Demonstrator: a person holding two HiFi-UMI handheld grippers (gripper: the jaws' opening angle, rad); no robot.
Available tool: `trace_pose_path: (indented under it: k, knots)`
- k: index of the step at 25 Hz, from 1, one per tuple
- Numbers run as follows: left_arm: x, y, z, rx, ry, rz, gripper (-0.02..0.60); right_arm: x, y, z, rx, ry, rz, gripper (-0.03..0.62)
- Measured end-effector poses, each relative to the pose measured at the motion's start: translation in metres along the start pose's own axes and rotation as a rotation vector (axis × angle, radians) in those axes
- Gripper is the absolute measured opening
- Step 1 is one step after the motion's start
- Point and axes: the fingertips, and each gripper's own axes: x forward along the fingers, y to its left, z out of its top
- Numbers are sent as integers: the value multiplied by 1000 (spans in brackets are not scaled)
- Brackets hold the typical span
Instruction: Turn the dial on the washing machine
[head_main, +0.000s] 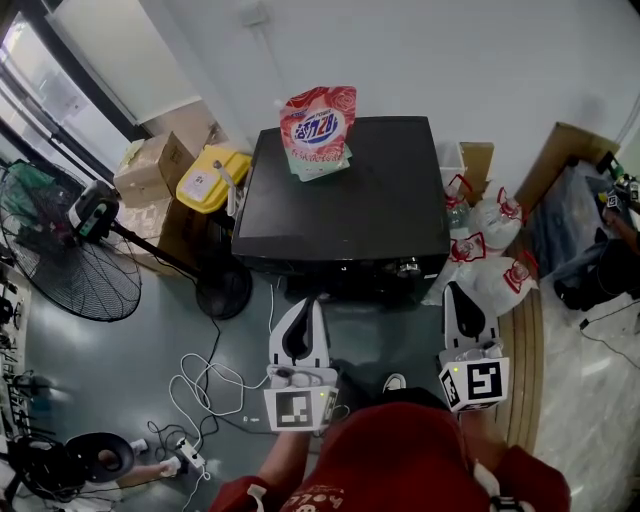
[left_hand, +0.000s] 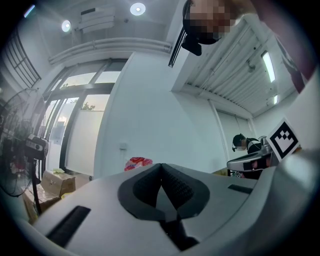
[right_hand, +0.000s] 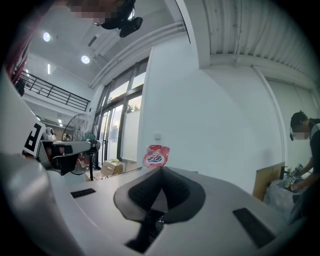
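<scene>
The black washing machine (head_main: 345, 195) stands ahead of me, seen from above. A small shiny dial (head_main: 408, 267) shows at its front edge, right of centre. A red and white detergent pouch (head_main: 318, 130) leans on the machine's back; it also shows as the pouch (left_hand: 138, 163) and the pouch (right_hand: 156, 156) in the gripper views. My left gripper (head_main: 304, 304) is held just short of the machine's front, shut and empty. My right gripper (head_main: 457, 289) hovers right of the dial and a little nearer to me, also shut with nothing between its pads. Both point up and forward.
A standing fan (head_main: 62, 255) is at the left, with cardboard boxes (head_main: 150, 165) and a yellow container (head_main: 212, 178) behind it. White plastic bags (head_main: 495, 225) lie right of the machine. Cables and a power strip (head_main: 190, 455) lie on the floor. A person (head_main: 610, 245) is at the far right.
</scene>
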Motion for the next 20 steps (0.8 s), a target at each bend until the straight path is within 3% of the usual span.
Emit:
trace_pose_path:
  k: [17,20]
  knots:
    - [4,-1,-5,2,14,-4,9,5,-1,-14,22,43,-8,8]
    - [4,-3,-5,36,19,-13,9,4,-1,-14,21,45,-6,8]
